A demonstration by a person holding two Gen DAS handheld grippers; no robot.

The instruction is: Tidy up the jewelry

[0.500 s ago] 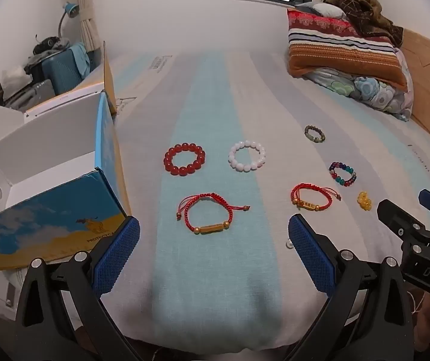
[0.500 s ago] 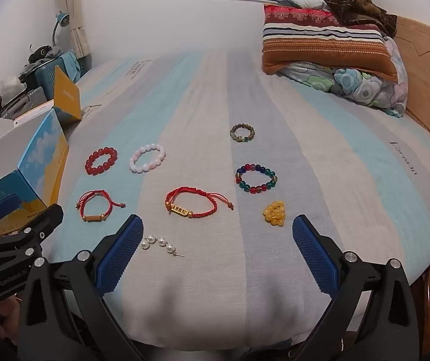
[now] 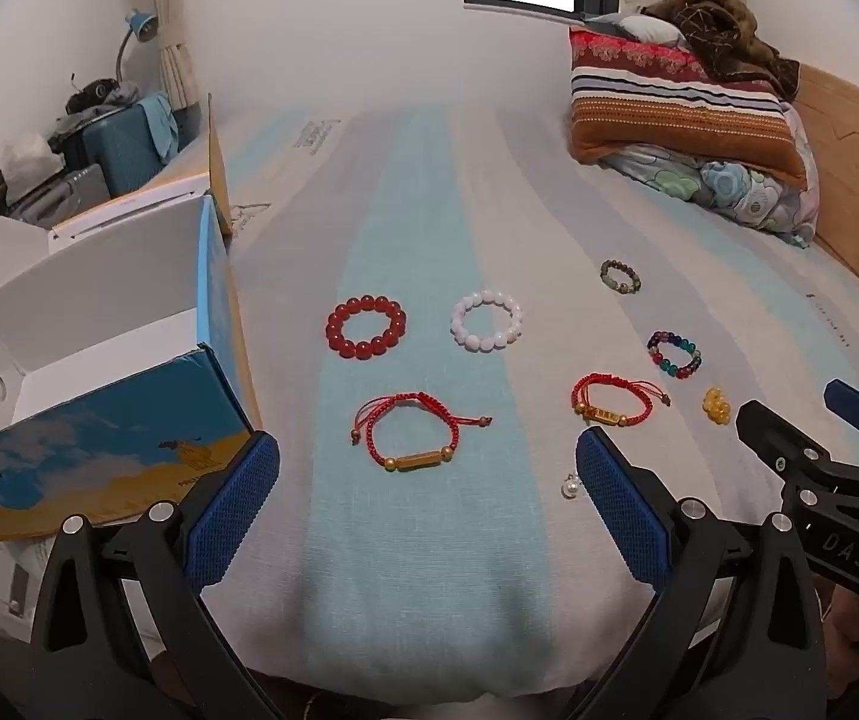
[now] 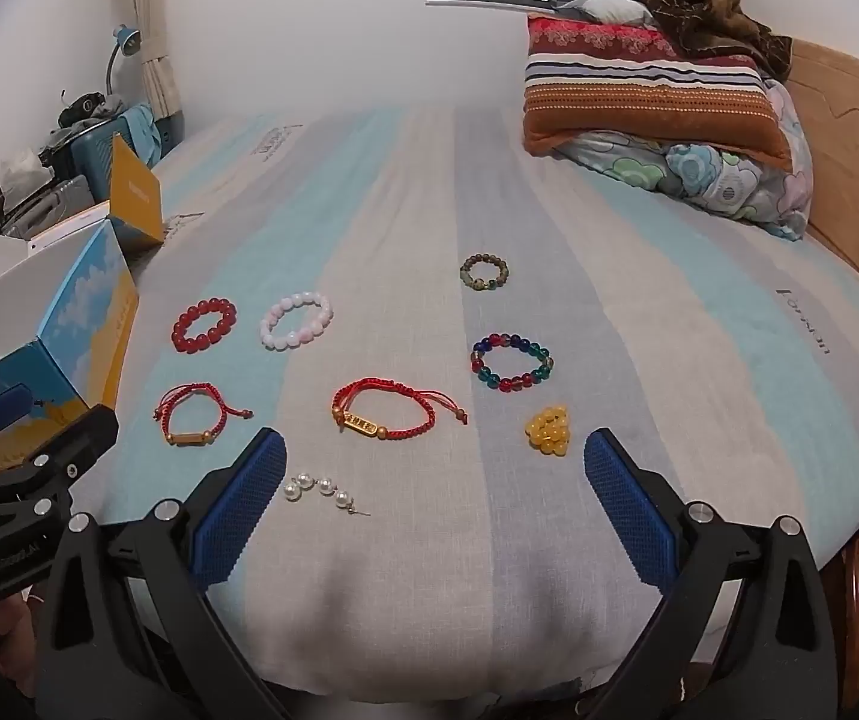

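Observation:
Several pieces of jewelry lie on the striped bed. A red bead bracelet (image 3: 366, 327), a white bead bracelet (image 3: 486, 320), a red cord bracelet with a gold bar (image 3: 414, 438), a second red cord bracelet (image 4: 390, 409), a multicolour bead bracelet (image 4: 511, 362), a dark green bead bracelet (image 4: 484, 272), a yellow bead cluster (image 4: 547, 429) and a pearl string (image 4: 318, 489). My left gripper (image 3: 427, 501) is open and empty, just short of the gold-bar bracelet. My right gripper (image 4: 435, 501) is open and empty, with the pearls by its left finger.
An open blue and yellow cardboard box (image 3: 99, 420) with a white inside stands at the bed's left edge. Stacked pillows and a blanket (image 3: 687, 114) lie at the far right by the wooden headboard (image 3: 855, 180). Luggage and clutter (image 3: 99, 144) stand at the far left.
Both grippers have held nearly still, with the views shifted only slightly. The jewelry has not moved.

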